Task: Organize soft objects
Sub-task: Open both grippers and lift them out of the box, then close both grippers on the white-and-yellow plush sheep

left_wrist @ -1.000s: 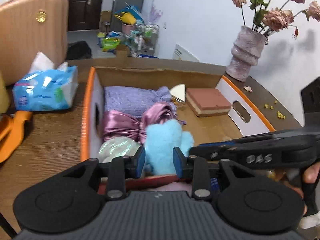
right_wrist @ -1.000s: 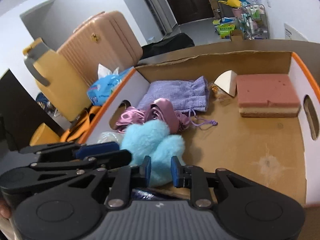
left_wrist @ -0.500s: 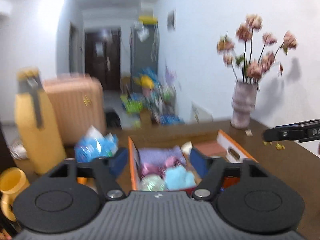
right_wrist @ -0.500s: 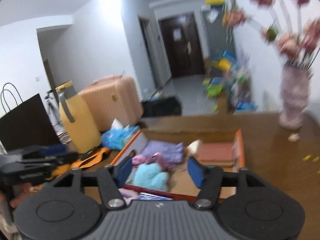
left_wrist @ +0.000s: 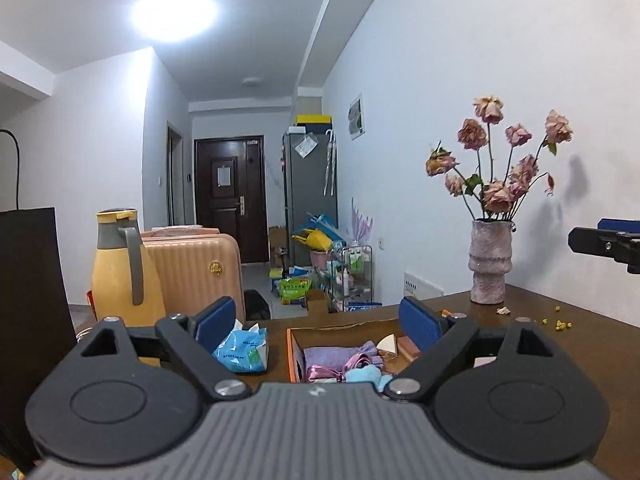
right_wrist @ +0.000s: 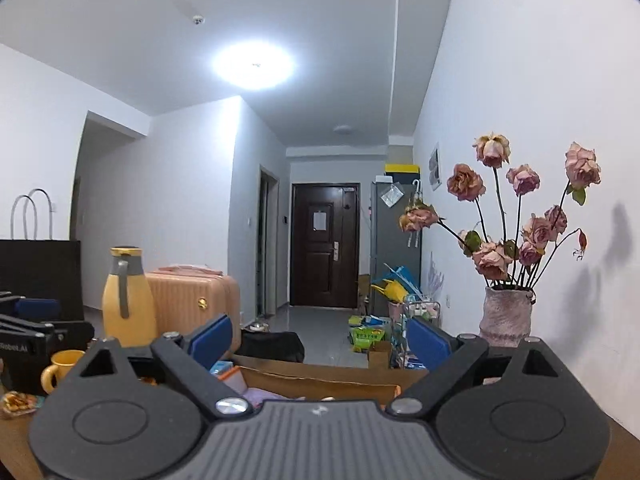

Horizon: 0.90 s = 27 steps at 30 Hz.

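Note:
An orange-rimmed cardboard box [left_wrist: 291, 350] lies on the brown table, low in the left wrist view. It holds a purple cloth [left_wrist: 326, 356], a pink satin pouch [left_wrist: 320, 370], a light blue plush [left_wrist: 366, 376] and a pink sponge [left_wrist: 406, 346]. My left gripper [left_wrist: 320, 322] is open and empty, raised well back from the box. My right gripper [right_wrist: 320, 334] is open and empty, also raised; only the box's far wall [right_wrist: 312, 376] and a bit of purple cloth [right_wrist: 260, 394] show below it.
A blue tissue pack [left_wrist: 240, 350], a yellow jug [left_wrist: 120, 268] and a black bag [left_wrist: 28, 300] stand left of the box. A vase of dried roses [left_wrist: 490, 268] stands at the right by the wall. A yellow mug [right_wrist: 60, 368] sits at the left.
Both grippers have opened wide and pulled up and back from the box. The blue plush stays in the box, and the view has levelled toward the room.

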Available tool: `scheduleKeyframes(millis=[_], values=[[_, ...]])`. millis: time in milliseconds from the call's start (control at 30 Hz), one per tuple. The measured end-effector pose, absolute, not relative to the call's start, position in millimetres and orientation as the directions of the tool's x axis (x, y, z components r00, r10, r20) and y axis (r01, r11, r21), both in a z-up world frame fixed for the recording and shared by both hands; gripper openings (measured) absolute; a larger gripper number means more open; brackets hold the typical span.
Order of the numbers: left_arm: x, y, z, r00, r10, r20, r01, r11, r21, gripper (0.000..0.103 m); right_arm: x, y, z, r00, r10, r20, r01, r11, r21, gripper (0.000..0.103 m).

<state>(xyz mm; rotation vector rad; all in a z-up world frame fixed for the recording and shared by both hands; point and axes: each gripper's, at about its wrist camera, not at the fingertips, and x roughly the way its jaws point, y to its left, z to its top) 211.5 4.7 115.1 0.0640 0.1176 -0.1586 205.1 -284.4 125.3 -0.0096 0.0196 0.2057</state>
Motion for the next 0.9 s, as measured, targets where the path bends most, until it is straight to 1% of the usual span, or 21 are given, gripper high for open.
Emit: scheduleKeyframes(millis=[100, 233, 300, 400, 500, 600, 767, 833, 900], values=[[192.8, 7.0, 104.4, 0.981, -0.14, -0.136, 0.147, 0.988, 0.042, 0.092, 186.5, -282.5, 111.3, 0.979, 0.199, -0.038, -0.199, 0.98, 0.003, 0.094], [159.5, 12.4, 78.2, 0.971, -0.171, -0.17, 0.171, 0.985, -0.012, 0.094, 158.3, -277.0, 79.6, 0.971, 0.216, -0.103, -0.212, 0.976, 0.049, 0.094], [139.5, 16.0, 61.2, 0.963, -0.178, -0.203, 0.172, 0.984, -0.048, 0.094, 140.5, -271.0, 58.9, 0.963, 0.225, -0.151, -0.219, 0.974, 0.052, 0.094], [114.5, 22.9, 40.3, 0.953, -0.189, -0.236, 0.172, 0.981, -0.091, 0.094, 112.7, -263.9, 30.6, 0.954, 0.238, -0.181, -0.23, 0.971, 0.063, 0.094], [104.3, 25.9, 28.7, 0.949, -0.172, -0.263, 0.156, 0.985, -0.081, 0.094, 94.1, -258.5, 8.4, 0.944, 0.251, -0.215, -0.238, 0.968, 0.082, 0.094], [110.3, 23.8, 22.5, 0.939, -0.183, -0.291, 0.166, 0.983, -0.08, 0.094, 90.6, -256.9, -4.3, 0.931, 0.271, -0.244, -0.257, 0.963, 0.087, 0.094], [139.4, 6.8, 9.1, 0.916, -0.208, -0.342, 0.187, 0.978, -0.096, 0.094, 108.1, -271.2, -14.1, 0.939, 0.222, -0.262, -0.196, 0.973, 0.123, 0.092], [157.1, -6.7, 4.0, 0.9, -0.232, -0.369, 0.209, 0.973, -0.101, 0.094, 122.5, -280.8, -17.1, 0.936, 0.211, -0.283, -0.174, 0.973, 0.148, 0.091], [177.0, -21.7, 0.9, 0.88, -0.262, -0.396, 0.238, 0.965, -0.111, 0.094, 139.0, -291.5, -20.4, 0.93, 0.197, -0.31, -0.149, 0.974, 0.172, 0.088]])
